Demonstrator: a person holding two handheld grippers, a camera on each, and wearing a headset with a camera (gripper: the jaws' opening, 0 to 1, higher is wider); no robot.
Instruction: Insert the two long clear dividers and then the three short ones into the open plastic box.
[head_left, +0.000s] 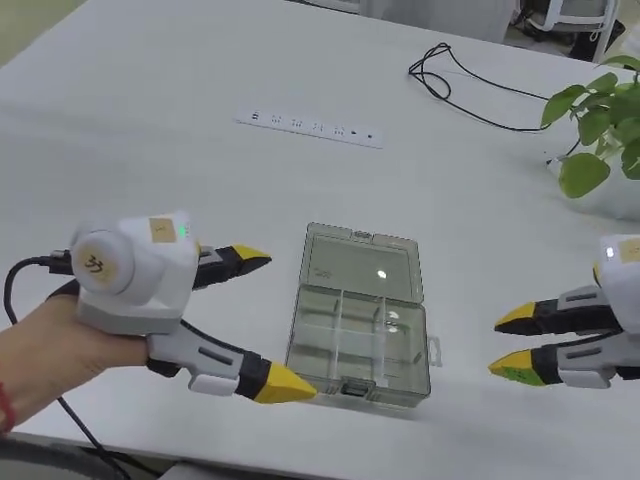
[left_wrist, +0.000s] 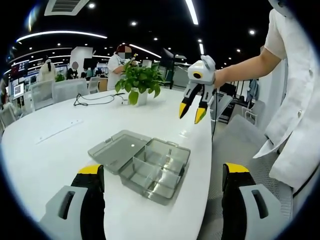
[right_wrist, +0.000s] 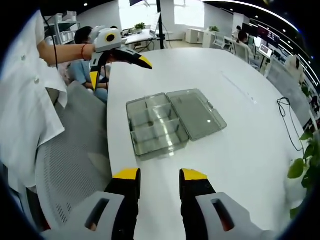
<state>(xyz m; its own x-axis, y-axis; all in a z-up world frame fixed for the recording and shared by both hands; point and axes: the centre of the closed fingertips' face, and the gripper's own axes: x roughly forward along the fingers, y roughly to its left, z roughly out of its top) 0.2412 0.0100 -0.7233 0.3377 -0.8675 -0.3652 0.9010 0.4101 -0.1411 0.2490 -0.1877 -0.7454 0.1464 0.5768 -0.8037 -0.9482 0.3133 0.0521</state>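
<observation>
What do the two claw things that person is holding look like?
The left gripper and right gripper each have a white body and grey-black jaws with yellow tips. The left is marked 33 and has a black cable. The person wears a white short-sleeved top.

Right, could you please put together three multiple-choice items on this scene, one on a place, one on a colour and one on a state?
1. Where does the box lie?
A. between the left tongs and the right tongs
B. on a chair
C. on the floor

2. What colour are the tips of the tongs?
A. red
B. yellow
C. blue

3. How is the box's lid?
A. shut
B. open, flat on the table
C. held in the tongs

Answers:
1 A, the tongs flank the box in the head view.
2 B, all four tips show yellow.
3 B, the lid lies flat on the far side of the box, and both tongs are empty.
</observation>
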